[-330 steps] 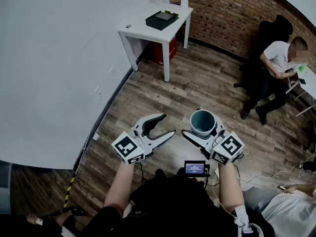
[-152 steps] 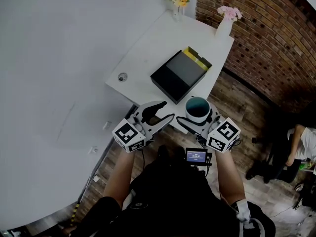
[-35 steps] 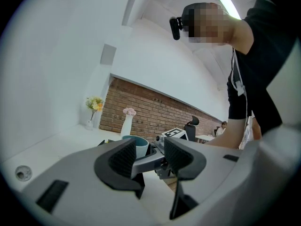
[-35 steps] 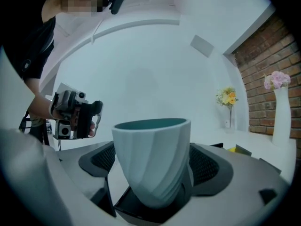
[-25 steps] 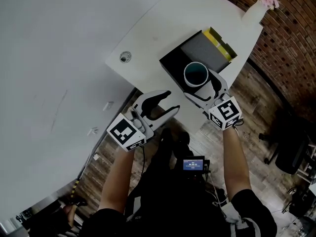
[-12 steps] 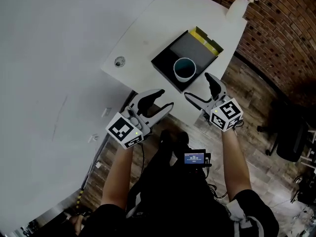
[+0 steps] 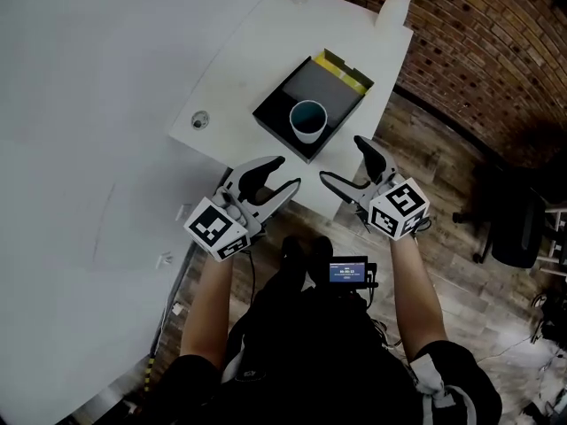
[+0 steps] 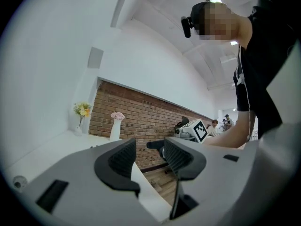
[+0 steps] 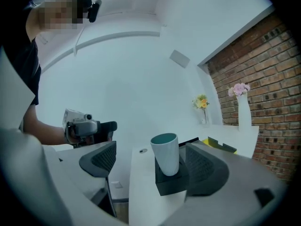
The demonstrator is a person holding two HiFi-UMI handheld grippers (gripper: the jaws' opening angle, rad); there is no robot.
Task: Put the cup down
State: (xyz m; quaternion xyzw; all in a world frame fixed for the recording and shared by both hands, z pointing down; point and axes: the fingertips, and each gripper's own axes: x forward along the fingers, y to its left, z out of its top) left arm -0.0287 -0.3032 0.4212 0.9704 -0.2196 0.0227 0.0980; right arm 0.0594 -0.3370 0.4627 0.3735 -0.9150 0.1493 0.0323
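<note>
A white cup with a teal inside stands upright on the near corner of a black box on the white table. In the right gripper view the cup stands free beyond the jaws, touched by neither one. My right gripper is open and empty, a little short of the table's near edge. My left gripper is open with a narrower gap, empty, below that same edge. In its own view the left gripper holds nothing.
The black box has a yellow flap at its far side. A white vase with pink flowers stands at the table's far corner, a small round fitting near its left edge. A brick wall and wood floor lie to the right.
The right gripper let go of the cup onto the black box and drew back toward me with its jaws open. The left gripper stayed open and empty.
</note>
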